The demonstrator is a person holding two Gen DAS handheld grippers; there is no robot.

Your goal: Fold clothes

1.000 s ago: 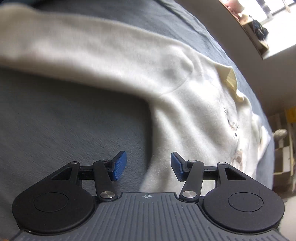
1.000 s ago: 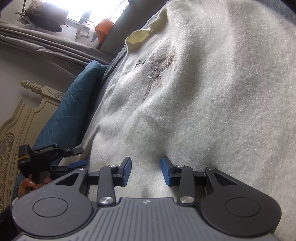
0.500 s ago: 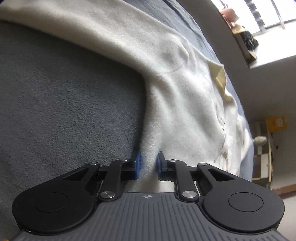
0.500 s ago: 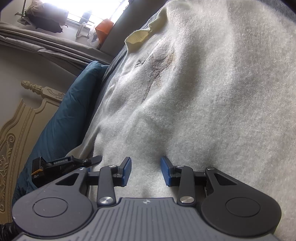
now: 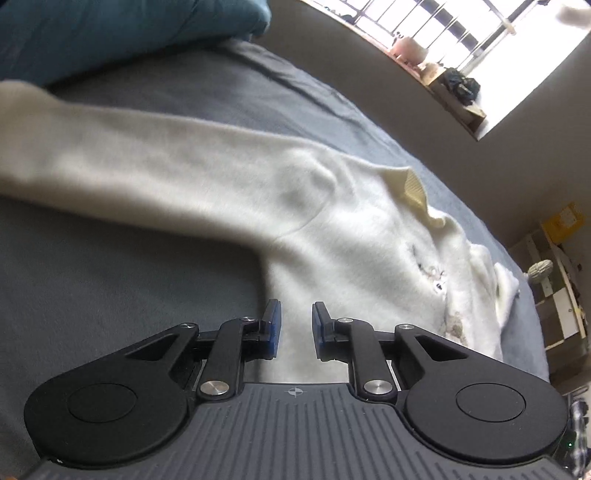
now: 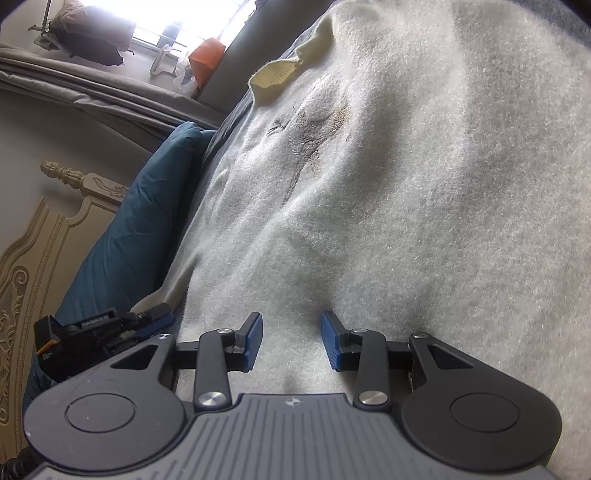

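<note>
Cream fleece sweater [image 5: 332, 206] is lying spread on the grey bed cover [image 5: 110, 295], one sleeve [image 5: 129, 166] stretching away toward the teal pillow [image 5: 110, 33]. Yellowish ribbed collar [image 5: 413, 188] is showing at the neck, with dark embroidery [image 6: 314, 140] on the chest. A carved headboard [image 6: 40, 240] is standing behind the pillow, and a bright barred window [image 5: 461, 33] is sitting beyond the bed. Nothing is blocking either tool's path to the cloth.

Left gripper [image 5: 294, 328] is hovering low over the sweater's side edge near the underarm, pointing along the fabric. Its jaws are standing partly apart, cloth visible in the gap; no grip evident.

Right gripper [image 6: 291, 341] is sitting low against the sweater body, jaws wider apart, the fleece bunching between them; contact uncertain, nothing clamped.
</note>
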